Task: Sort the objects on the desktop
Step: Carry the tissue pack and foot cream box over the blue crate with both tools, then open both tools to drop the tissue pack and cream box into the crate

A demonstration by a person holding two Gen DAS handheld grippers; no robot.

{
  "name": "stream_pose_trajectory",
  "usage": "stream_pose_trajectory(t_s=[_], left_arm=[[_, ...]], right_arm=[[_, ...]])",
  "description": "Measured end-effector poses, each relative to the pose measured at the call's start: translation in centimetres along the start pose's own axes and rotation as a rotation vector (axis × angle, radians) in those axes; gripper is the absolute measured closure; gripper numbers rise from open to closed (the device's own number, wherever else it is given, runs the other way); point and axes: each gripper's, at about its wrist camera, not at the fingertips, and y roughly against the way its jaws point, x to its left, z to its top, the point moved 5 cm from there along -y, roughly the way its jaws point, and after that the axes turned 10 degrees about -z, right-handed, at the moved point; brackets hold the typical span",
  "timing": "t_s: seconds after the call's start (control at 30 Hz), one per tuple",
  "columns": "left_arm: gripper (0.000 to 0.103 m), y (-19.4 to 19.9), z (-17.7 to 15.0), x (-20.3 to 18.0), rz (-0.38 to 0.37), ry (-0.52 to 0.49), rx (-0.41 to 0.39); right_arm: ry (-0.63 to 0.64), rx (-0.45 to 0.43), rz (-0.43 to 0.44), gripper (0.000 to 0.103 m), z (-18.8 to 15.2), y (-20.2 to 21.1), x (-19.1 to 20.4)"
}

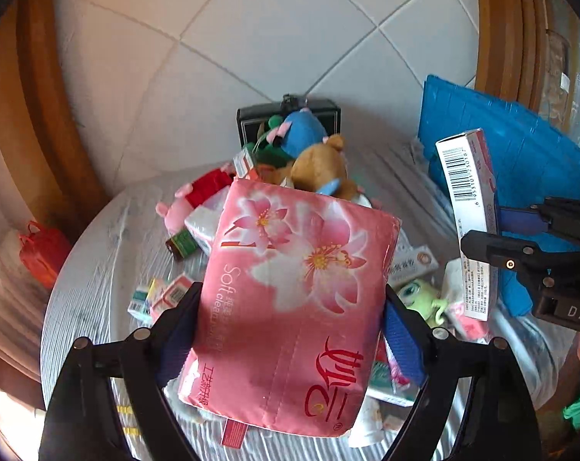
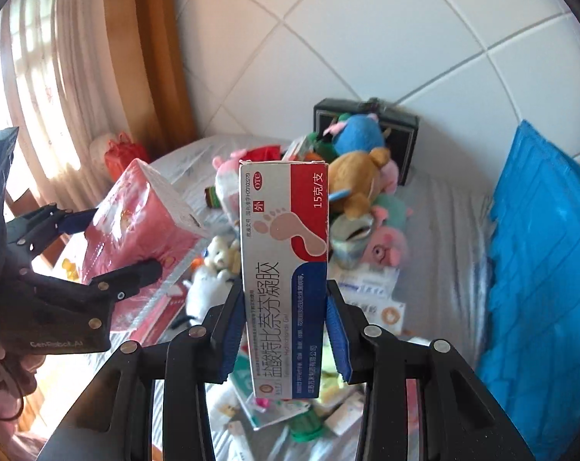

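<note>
My left gripper [image 1: 290,326] is shut on a pink tissue pack [image 1: 290,299] with flower print, held above the cluttered table. It also shows in the right wrist view [image 2: 136,230] at the left, with the left gripper [image 2: 109,246] around it. My right gripper [image 2: 286,326] is shut on a tall medicine box [image 2: 286,269] with a foot picture, held upright. The same box [image 1: 470,211] shows in the left wrist view at the right, gripped by the right gripper [image 1: 493,230].
A pile of plush toys [image 2: 363,192] lies against a black box [image 2: 405,130] at the back of the white-clothed table [image 1: 97,253]. Small boxes [image 1: 159,296] are scattered around. A blue sheet [image 2: 539,269] stands at the right. A red bag [image 1: 44,253] sits at the left.
</note>
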Motion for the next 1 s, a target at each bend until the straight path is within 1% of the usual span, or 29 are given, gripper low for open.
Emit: stream_pose_trajectory(t_s=[0.17, 0.3, 0.37, 0.43, 0.5, 0.6, 0.7, 0.8, 0.83, 0.9, 1.0], left_arm=[[0.016, 0.8, 5.2, -5.1, -0.046, -0.045, -0.106], [0.016, 0.6, 9.1, -10.3, -0.105, -0.09, -0.168], [0.016, 0.4, 11.1, -13.3, -0.131, -0.121, -0.2], [0.016, 0.2, 13.1, -16.5, -0.167, -0.148, -0.22], [0.016, -0.5, 15.2, -19.8, -0.205, -0.169, -0.229], [0.016, -2.3, 18.3, -24.6, -0.273, -0.176, -0.213], [0.016, -5.1, 21.0, -29.6, -0.348, -0.167, -0.156], [0.016, -9.1, 22.3, -34.5, -0.389, -0.162, -0.047], [0.016, -10.1, 21.8, -36.3, -0.398, -0.166, -0.003], [0.016, -12.8, 21.1, -39.2, -0.409, -0.18, 0.112], [0.016, -16.7, 19.0, -42.2, -0.395, -0.211, 0.292]], right_arm=[[-0.022, -0.127, -0.116, 0.065, 3.5, 5.5, -5.7], [-0.04, -0.2, -0.227, 0.064, 5.1, 9.9, -11.5], [-0.041, -0.23, -0.295, 0.064, 5.7, 11.7, -14.6], [-0.048, -0.247, -0.349, 0.064, 5.9, 13.4, -18.0], [-0.06, -0.247, -0.398, 0.064, 5.9, 14.6, -21.6], [-0.074, -0.209, -0.48, 0.065, 5.3, 15.2, -27.4], [-0.093, -0.137, -0.53, 0.065, 4.4, 14.5, -33.4], [-0.123, -0.031, -0.558, 0.065, 2.6, 12.7, -39.4], [-0.135, 0.013, -0.559, 0.065, 1.6, 11.8, -41.3], [-0.16, 0.116, -0.543, 0.065, -0.3, 9.6, -44.7], [-0.205, 0.274, -0.485, 0.065, -4.4, 6.8, -48.3]])
